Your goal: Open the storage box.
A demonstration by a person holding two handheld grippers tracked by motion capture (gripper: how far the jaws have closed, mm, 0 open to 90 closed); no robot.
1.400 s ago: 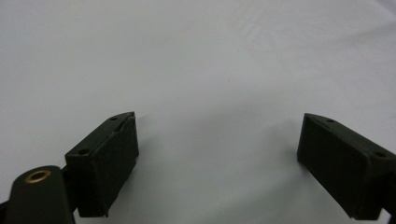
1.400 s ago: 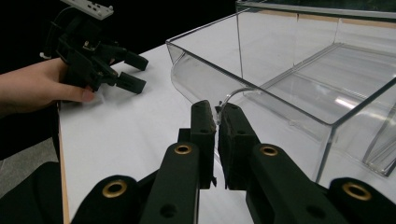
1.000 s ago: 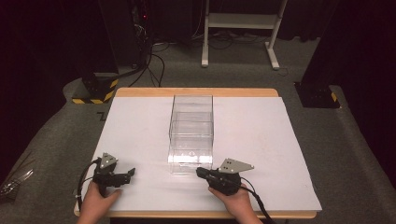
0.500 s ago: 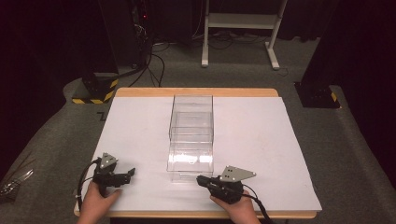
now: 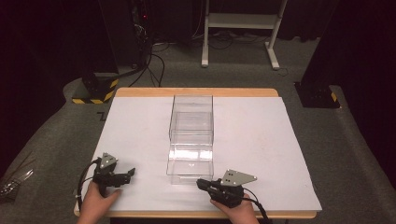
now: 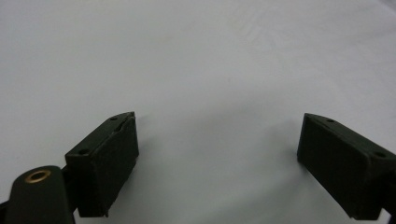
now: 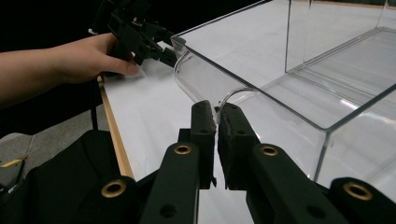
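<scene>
While your left gripper [image 5: 131, 173] rests near the table's [image 5: 261, 135] front left corner, its jaws stand wide apart over bare white surface, gripping nothing. Your right gripper [image 5: 200, 183] sits near the front edge, just right of the middle, its jaws nearly closed with only a thin slit between them and nothing held. Its tips point at the near end of the clear box [image 5: 191, 140], which lies lengthwise along the table's middle, running from close to the front toward the back edge.
</scene>
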